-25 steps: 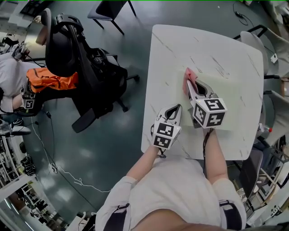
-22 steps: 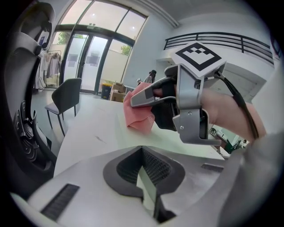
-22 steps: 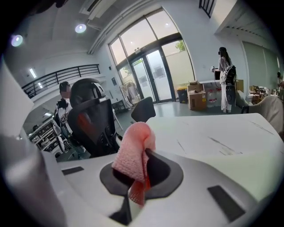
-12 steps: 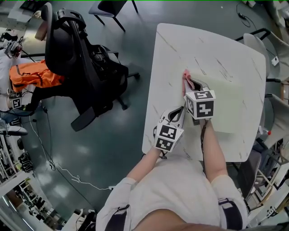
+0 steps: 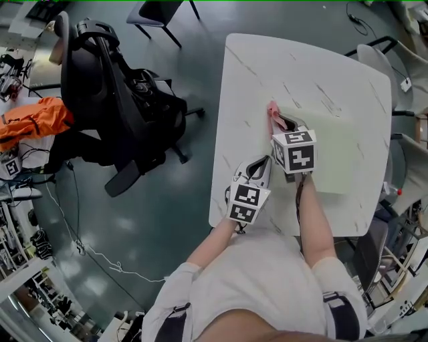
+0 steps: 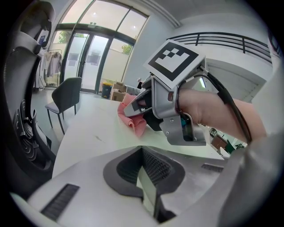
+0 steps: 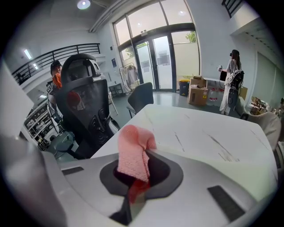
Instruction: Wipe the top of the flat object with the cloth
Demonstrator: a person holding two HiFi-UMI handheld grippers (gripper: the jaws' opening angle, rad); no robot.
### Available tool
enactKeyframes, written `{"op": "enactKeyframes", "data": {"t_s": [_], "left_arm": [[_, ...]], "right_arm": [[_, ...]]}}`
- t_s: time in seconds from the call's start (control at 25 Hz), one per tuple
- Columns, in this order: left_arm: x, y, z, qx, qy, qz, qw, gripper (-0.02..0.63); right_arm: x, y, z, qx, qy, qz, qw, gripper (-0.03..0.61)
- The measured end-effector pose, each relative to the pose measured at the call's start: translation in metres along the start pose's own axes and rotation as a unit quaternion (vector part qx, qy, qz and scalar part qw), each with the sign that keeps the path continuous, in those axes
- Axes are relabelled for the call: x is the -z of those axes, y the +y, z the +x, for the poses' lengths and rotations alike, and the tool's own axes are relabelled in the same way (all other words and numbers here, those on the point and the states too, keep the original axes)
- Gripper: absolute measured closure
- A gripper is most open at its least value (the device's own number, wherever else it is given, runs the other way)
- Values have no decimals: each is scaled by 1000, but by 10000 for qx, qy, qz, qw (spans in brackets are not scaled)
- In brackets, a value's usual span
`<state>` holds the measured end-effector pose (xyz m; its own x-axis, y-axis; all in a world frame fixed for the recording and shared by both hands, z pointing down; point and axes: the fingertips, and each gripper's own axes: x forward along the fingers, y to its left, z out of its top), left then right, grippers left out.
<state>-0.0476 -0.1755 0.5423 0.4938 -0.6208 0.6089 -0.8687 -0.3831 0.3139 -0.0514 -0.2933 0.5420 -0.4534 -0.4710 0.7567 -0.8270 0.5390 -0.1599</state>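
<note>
A pale green flat sheet (image 5: 336,151) lies on the right half of the white marble table (image 5: 267,60). My right gripper (image 5: 279,125) hovers by the sheet's left edge, shut on a pink cloth (image 5: 272,111). In the right gripper view the cloth (image 7: 133,150) stands bunched up out of the closed jaws of the right gripper (image 7: 131,190). My left gripper (image 5: 258,167) rests near the table's front left, shut with nothing in it. In the left gripper view the left gripper (image 6: 148,190) points at the right gripper (image 6: 135,104) and the cloth (image 6: 134,119).
A black office chair (image 5: 110,87) stands left of the table, with an orange garment (image 5: 30,123) beyond it. A grey chair (image 5: 160,13) is at the top, more chairs (image 5: 374,60) at the right. A person (image 7: 233,82) stands far off by the windows.
My right gripper has drawn back and left with the cloth, from over the sheet toward its left edge. The left gripper has hardly moved.
</note>
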Motion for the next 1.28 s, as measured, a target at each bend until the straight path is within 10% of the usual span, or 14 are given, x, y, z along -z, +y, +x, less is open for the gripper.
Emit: {"op": "enactKeyframes", "data": {"t_s": [1.28], "left_arm": [[-1, -5, 7, -453, 40, -43, 9990, 603]], "right_arm": [[58, -157, -78, 793, -223, 822, 9932, 555]]}}
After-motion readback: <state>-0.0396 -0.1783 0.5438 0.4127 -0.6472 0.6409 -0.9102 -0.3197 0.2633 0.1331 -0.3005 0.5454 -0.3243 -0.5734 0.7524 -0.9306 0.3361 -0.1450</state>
